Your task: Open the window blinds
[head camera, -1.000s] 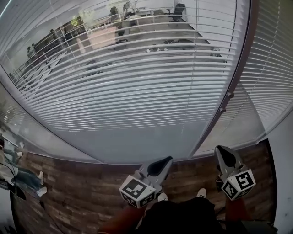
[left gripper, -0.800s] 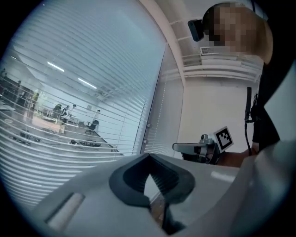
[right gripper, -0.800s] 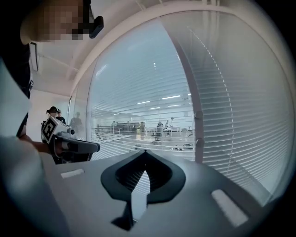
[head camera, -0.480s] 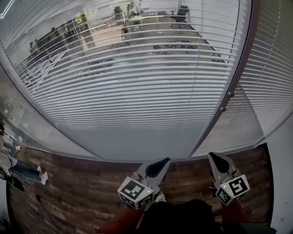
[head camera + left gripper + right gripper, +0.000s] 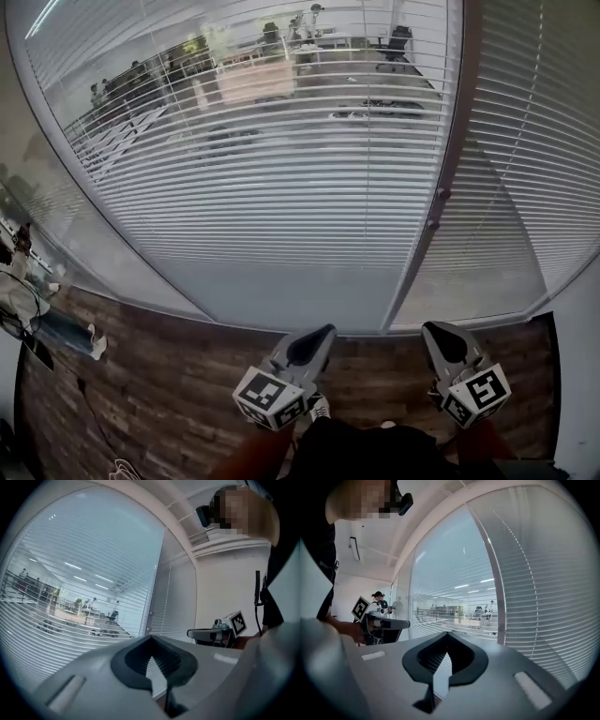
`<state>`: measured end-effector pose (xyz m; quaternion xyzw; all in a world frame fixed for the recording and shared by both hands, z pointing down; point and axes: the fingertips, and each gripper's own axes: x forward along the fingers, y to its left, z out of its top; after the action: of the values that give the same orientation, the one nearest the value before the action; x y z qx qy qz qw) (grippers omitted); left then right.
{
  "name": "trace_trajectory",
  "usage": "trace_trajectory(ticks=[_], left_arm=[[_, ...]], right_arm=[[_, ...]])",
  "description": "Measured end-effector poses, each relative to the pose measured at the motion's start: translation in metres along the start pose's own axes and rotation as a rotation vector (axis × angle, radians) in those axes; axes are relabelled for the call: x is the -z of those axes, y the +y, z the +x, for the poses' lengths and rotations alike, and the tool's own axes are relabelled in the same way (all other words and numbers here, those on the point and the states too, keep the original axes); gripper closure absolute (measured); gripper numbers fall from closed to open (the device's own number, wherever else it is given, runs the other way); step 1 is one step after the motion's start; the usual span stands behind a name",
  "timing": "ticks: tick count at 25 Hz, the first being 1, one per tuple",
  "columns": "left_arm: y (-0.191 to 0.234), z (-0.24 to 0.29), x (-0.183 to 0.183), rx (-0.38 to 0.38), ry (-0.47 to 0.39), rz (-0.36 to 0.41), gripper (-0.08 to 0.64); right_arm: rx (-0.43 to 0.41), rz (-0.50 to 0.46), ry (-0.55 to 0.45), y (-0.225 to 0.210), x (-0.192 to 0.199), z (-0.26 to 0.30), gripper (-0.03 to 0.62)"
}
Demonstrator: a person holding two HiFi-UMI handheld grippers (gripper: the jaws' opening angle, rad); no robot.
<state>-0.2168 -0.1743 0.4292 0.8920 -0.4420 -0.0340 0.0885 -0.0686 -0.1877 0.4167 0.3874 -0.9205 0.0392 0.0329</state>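
My left gripper (image 5: 317, 336) and right gripper (image 5: 439, 336) sit low in the head view, each with its jaws pressed together on nothing. The white horizontal-slat window blinds (image 5: 281, 187) fill the upper frame, lowered and well apart from my jaws. Brown wood-plank floor (image 5: 159, 394) lies bottom left.

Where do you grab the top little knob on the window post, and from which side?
Probably pinch the upper knob across its sides, coming straight from the room side: it sticks out of the post toward you. The right gripper looks nearer.
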Motion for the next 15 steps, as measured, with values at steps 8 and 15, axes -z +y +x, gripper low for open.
trace_trajectory(ticks=[8,15], left_arm=[[-0.059,0.002,0.031,-0.039,0.013,0.009,0.560],[-0.100,-0.009,0.022,-0.085,0.050,-0.016,0.560]], right_arm=[[-0.076,0.022,-0.002,-0.010,0.038,-0.042,0.568],[-0.121,0.060,0.037,-0.004,0.031,-0.078,0.568]])
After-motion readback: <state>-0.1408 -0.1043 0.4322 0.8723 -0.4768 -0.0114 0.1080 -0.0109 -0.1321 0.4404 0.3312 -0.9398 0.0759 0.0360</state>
